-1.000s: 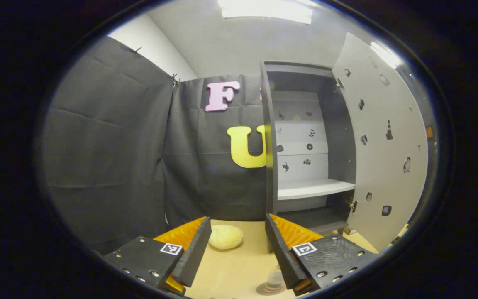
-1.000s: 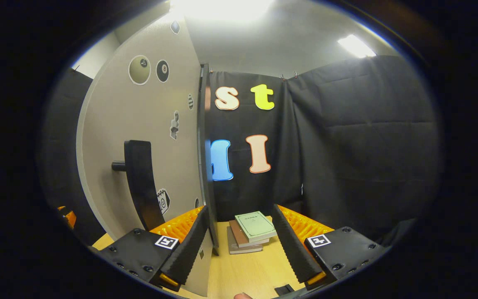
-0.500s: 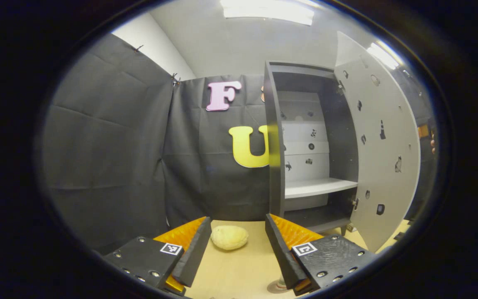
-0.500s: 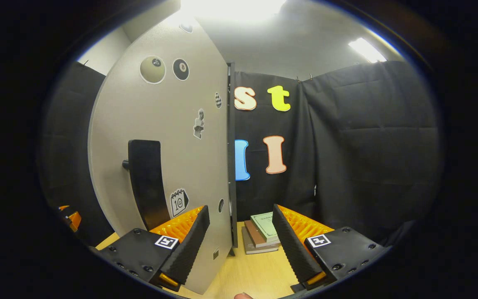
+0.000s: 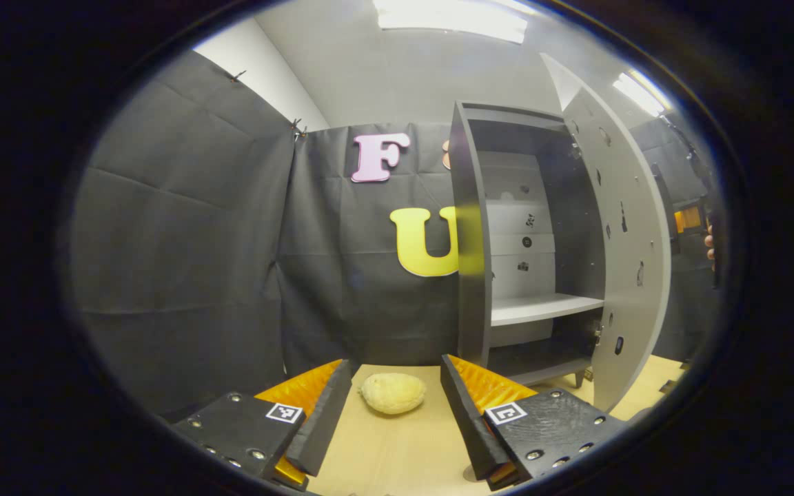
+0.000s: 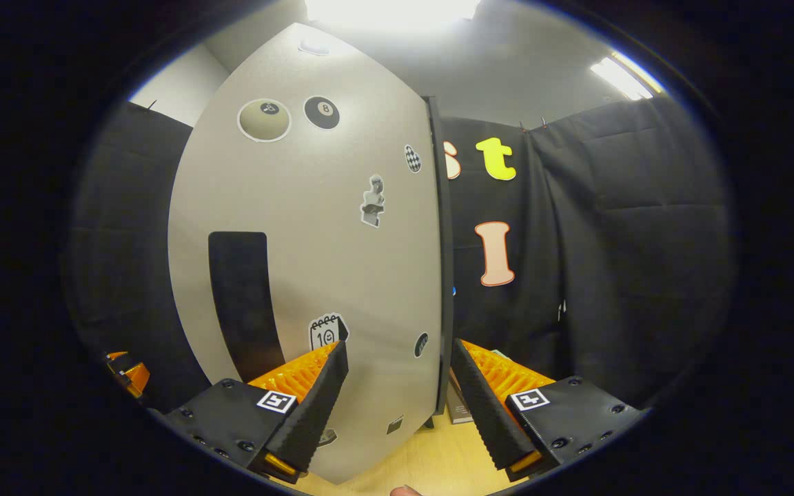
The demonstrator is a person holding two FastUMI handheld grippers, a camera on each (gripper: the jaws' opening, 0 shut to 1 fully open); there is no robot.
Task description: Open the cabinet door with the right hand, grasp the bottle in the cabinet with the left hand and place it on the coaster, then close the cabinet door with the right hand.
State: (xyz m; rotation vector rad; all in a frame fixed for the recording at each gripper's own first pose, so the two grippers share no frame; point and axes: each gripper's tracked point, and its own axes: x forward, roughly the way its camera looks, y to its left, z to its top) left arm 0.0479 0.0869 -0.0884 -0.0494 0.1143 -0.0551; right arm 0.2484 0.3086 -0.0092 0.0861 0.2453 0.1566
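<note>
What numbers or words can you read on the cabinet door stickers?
"8": on the black ball sticker, high on the cabinet door.
"10", as best I can read it: on the calendar sticker, low on the door.
Small stickers inside the cabinet: too small to read.

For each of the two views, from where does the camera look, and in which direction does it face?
Left gripper view: rides on the left tongs, low over the table, facing the open cabinet and a yellowish lump; its own two fingers show, spread.
Right gripper view: rides on the right tongs, close to the cabinet door's outer face with its dark handle; own fingers show, spread.
Shared: the door, the table.
</note>
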